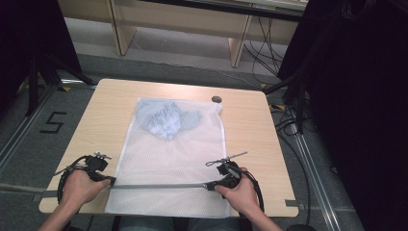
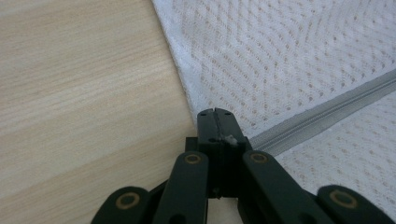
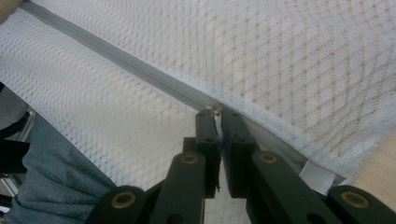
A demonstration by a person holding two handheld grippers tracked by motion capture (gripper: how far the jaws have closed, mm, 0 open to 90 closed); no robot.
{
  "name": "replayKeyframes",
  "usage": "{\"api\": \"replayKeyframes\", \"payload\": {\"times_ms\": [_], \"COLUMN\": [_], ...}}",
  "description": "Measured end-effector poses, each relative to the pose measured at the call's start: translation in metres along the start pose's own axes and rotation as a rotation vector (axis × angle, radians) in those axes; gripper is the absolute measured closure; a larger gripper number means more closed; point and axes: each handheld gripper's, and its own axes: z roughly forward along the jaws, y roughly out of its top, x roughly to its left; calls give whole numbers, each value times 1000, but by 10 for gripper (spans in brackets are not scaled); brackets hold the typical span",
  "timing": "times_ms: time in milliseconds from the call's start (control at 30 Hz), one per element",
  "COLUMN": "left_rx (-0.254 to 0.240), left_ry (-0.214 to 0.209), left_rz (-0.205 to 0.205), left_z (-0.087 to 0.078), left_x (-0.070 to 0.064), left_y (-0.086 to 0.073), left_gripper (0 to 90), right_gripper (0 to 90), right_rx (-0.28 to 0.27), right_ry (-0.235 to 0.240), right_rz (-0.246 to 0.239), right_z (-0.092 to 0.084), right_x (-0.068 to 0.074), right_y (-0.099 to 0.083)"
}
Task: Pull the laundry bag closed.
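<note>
Lying crosswise (edge to edge): zipper (image 1: 161, 186)

Left gripper (image 1: 111, 181): black body, two flat black jaws with squared tips, carried on paired black link arms (image 2: 184, 186) with brass-coloured pivot pins. Small recessed screws sat near the jaw tips. A black cable (image 1: 64, 174) looped back from the body past the left hand (image 1: 79, 186); a small silver fitting stood on top.

Right gripper (image 1: 209, 186): same black linkage build, brass-coloured pins at each link joint, screws in the jaw faces. A black cable (image 1: 256, 190) curved round the right hand (image 1: 239, 192). A thin grey rod (image 1: 230, 157) projected from its top.

Forearms were bare; blue denim trousers (image 3: 51, 182) covered the person's legs.
</note>
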Motion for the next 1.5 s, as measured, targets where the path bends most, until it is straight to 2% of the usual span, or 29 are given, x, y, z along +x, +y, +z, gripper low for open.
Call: {"api": "replayKeyframes", "payload": {"times_ms": [233,433,567,733,800,833,867,900,933,1000,1167,1200,1233,1433,1500], "left_rx": [0,-2,-2,-2,-2,-2,-3,-3,-2,1,0,-13,2,0,-2], "left_ry": [-1,-2,-2,-1,-1,-2,-2,-2,-2,-2,1,4,0,-3,-3], "left_rz": [-1,0,0,0,0,1,1,1,1,1,2,-15,2,1,1], "left_z": [0,0,0,0,0,0,0,0,0,0,0,1,0,0,0], "left_x": [0,0,0,0,0,0,0,0,0,0,0,-1,0,0,0], "left_y": [0,0,0,0,0,0,0,0,0,0,0,0,0,0,0], "left_gripper": [900,900,900,900,900,900,900,900,900,900,900,900,899,900,900], "right_gripper": [870,870,870,870,870,870,870,870,870,870,870,870,870,870,870], "right_rx": [2,5,-3,9,6,-5,17,2,-7,-14,-10,-9,-10,-14,-7], "right_ry": [8,-5,4,0,0,10,-16,-2,-22,-20,-24,-24,-23,-25,-12], "right_rz": [0,24,4,29,29,-4,35,19,30,41,41,40,40,50,46], "right_z": [-1,-2,-2,-4,-4,-3,-5,-5,-6,-9,-10,-10,-10,-10,-10], "right_x": [-3,-3,-6,-6,-7,-9,-7,-11,-11,-15,-16,-16,-16,-16,-18], "right_y": [-1,-2,-3,-4,-4,-3,-4,-4,-5,-6,-7,-7,-7,-7,-7]}}
